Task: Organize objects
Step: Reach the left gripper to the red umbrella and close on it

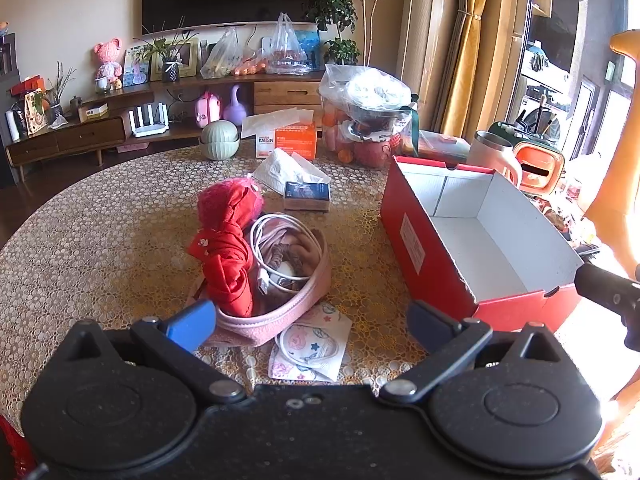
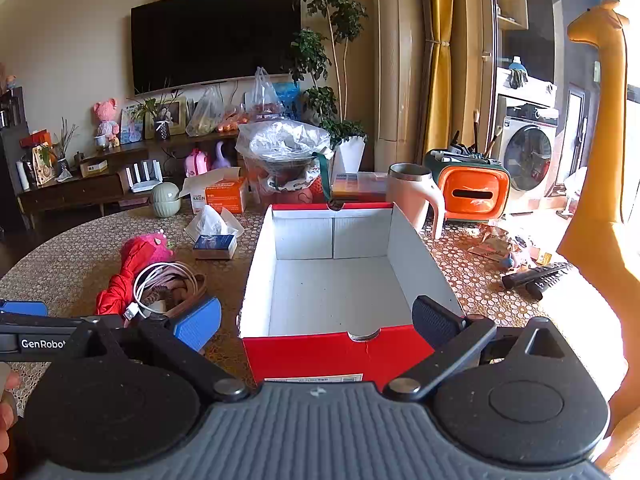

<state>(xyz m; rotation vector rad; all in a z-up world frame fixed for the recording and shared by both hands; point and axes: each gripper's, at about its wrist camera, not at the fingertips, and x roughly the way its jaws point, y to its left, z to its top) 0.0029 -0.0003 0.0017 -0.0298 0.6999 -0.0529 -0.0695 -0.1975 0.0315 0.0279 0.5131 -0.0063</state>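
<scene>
Right now both my claws gape wide and empty: left claw over the pink pouch, right claw at the empty box. Pouch looks soft and light, its cable loose, so I'd pinch the stiffer rim.

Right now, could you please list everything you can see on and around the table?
shoebox: one, red outside, white inside, empty, table right
pink pouch: one, table centre, holds white cable
red cloth: one, leaning in pouch
face mask packet: one, floral, before pouch
small box: one, dark blue, behind pouch
tissues: white, behind small box
mug: one, pink, beyond shoebox
left gripper: jaws open
right gripper: jaws open
</scene>
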